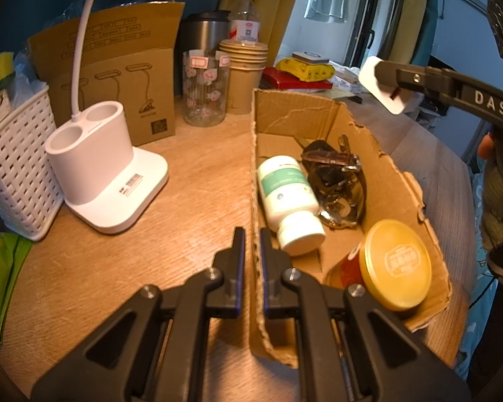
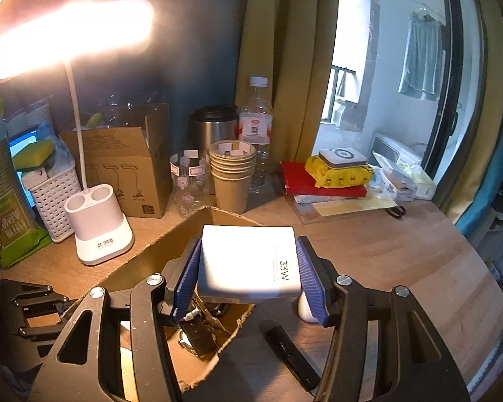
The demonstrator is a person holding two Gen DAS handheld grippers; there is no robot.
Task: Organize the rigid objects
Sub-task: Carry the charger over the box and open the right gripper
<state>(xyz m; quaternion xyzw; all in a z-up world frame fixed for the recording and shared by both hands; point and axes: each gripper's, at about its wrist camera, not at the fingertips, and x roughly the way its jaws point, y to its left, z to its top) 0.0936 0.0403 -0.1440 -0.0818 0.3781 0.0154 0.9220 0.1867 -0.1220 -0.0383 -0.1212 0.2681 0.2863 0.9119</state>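
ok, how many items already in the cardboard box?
3 visible: white bottle lying mid-box, dark watch beside it toward the far end, yellow-lidded jar at the near end. More may be hidden.

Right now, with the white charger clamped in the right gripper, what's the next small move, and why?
Probably carry the white 33W charger a little further over the cardboard box and lower it. The right gripper holds it above the box's edge, and the left gripper pinches the near wall, steadying it. Bare floor shows near the pill bottle.
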